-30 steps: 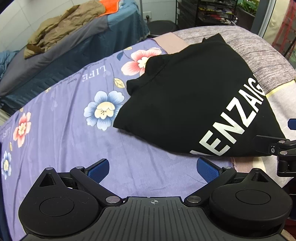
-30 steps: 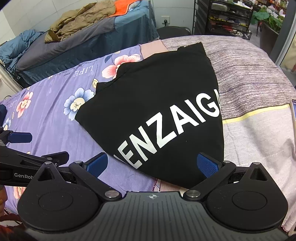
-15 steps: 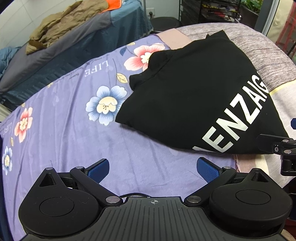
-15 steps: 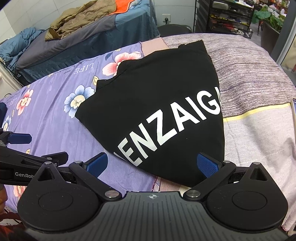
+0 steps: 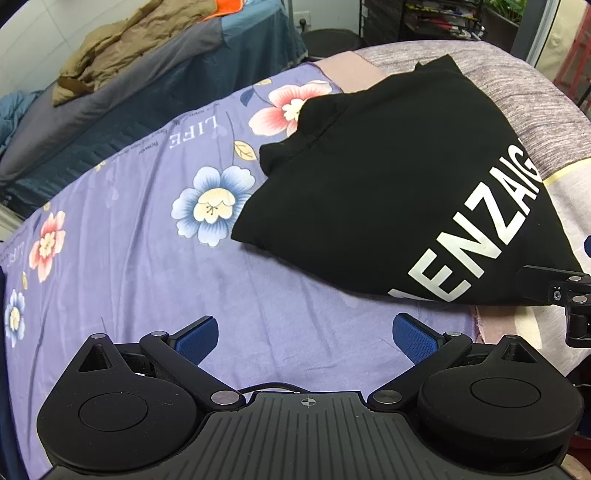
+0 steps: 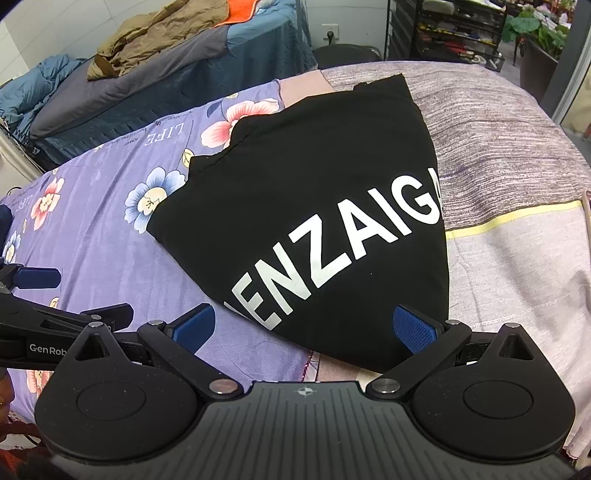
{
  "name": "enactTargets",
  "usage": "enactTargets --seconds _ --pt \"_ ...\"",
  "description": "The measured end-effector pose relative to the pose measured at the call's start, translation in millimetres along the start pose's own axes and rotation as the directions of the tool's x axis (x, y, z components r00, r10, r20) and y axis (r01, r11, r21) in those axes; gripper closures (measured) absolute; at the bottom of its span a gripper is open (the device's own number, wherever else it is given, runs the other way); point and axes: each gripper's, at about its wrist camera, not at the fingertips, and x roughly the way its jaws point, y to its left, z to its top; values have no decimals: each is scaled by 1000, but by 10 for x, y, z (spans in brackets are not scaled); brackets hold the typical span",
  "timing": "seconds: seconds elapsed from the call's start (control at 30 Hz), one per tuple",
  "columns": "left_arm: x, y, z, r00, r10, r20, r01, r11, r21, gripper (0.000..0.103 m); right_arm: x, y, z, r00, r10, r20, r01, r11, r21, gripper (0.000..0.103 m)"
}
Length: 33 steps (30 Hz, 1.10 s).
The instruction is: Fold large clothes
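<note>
A black garment (image 5: 388,177) with white lettering lies folded into a compact shape on the bed; it also shows in the right wrist view (image 6: 314,206). My left gripper (image 5: 306,336) is open and empty over the purple floral sheet (image 5: 129,258), left of and nearer than the garment. My right gripper (image 6: 306,326) is open and empty, its jaws spread just above the garment's near edge, not touching it. The right gripper's arm (image 5: 554,288) shows at the right edge of the left wrist view, and the left gripper's arm (image 6: 55,317) shows at the left of the right wrist view.
The bed has a grey-mauve striped cover (image 6: 498,122) on its right part. Behind it stands another bed (image 6: 166,62) with a brown jacket (image 6: 159,33) and an orange cloth. A black stool (image 6: 347,51) and metal shelving (image 6: 443,29) stand at the back.
Both grippers have pulled back slightly toward me; the garment sits a little farther ahead in both views. The garment itself has not moved, and both grippers stay open.
</note>
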Motion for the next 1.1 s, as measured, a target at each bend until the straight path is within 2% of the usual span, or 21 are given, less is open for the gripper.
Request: enactTargets --seconds 1.1 --pt "239 -3 -4 998 12 -66 -14 999 -31 0 150 -123 9 1000 18 -25 -17 999 37 1"
